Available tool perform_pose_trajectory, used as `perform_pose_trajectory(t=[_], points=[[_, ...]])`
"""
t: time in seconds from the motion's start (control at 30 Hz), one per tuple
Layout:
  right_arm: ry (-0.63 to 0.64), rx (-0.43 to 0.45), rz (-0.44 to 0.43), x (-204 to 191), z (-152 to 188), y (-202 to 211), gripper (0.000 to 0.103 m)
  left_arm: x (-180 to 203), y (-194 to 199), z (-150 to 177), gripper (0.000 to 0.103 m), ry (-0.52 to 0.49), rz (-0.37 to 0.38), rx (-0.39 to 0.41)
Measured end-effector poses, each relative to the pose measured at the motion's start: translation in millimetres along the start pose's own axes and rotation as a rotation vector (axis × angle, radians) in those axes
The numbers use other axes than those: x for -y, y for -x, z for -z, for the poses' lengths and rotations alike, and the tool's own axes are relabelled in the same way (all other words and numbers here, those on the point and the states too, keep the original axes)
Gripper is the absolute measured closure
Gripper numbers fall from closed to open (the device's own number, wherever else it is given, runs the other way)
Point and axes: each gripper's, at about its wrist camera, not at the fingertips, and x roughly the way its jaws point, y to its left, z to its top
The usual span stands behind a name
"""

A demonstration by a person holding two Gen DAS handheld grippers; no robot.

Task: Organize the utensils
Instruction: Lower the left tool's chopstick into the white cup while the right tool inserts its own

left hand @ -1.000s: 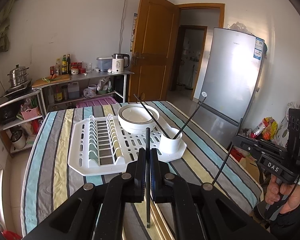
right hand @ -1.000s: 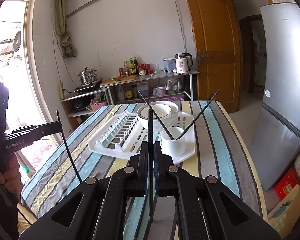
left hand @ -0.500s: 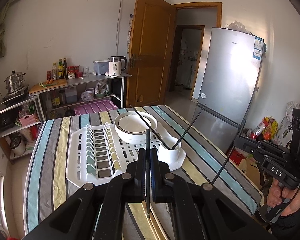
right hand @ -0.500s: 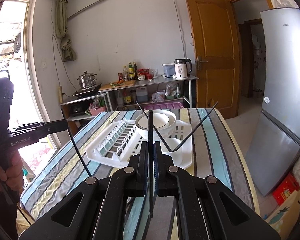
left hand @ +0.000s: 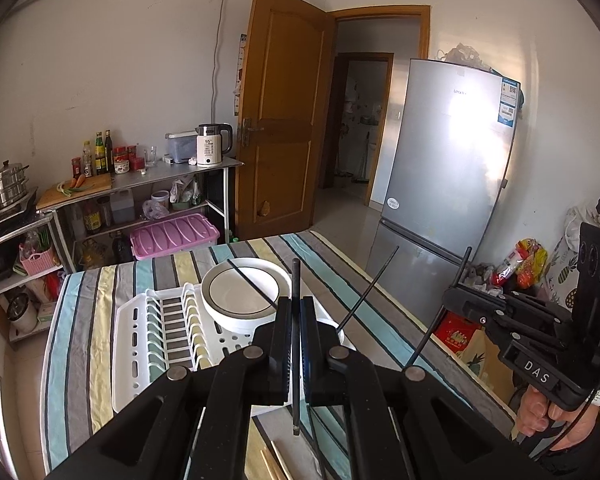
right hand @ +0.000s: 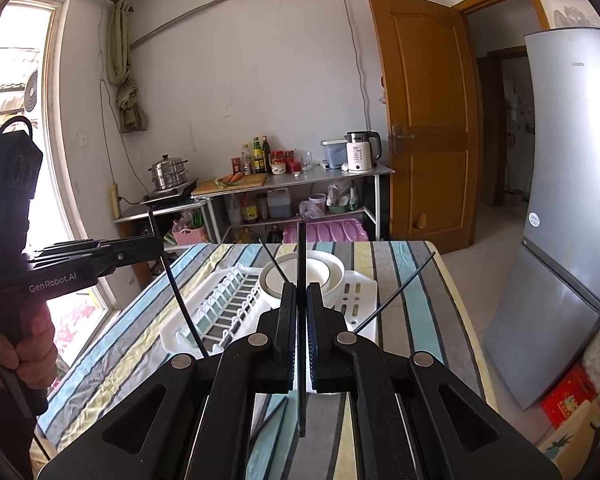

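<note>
White cup (left hand: pixel 337 326) almost wholly hidden behind left gripper (left hand: pixel 296 312); only sliver of rim showing. Lower ends of two black sticks (left hand: pixel 370 288) in it blocked too. Near edge of drying rack (left hand: pixel 132 344) covered by gripper body. Wooden chopsticks (left hand: pixel 274 462) cut off at bottom edge. From right wrist view, cup fully hidden behind right gripper (right hand: pixel 298 300). Bottle labels on shelf (right hand: pixel 260 160) too small to read.

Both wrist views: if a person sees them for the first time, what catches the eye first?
First, each gripper is shut on a thin black chopstick: the left gripper and the right gripper both hold one upright above the striped tablecloth. Behind them lies a white dish rack carrying a white bowl.
</note>
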Motion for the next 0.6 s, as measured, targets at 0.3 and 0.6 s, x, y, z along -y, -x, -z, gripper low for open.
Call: perform_pose_trajectory(t=[0.3,0.6], points=[[-0.009,0.027,0.008,12,-30,-19,0.098,1,-33,-43,0.099,0.016,0.023,0.018],[-0.028,0.057,0.015,24,-51,-39,0.098,3,-67,-73,0.099,0.024,0.045,0.025]])
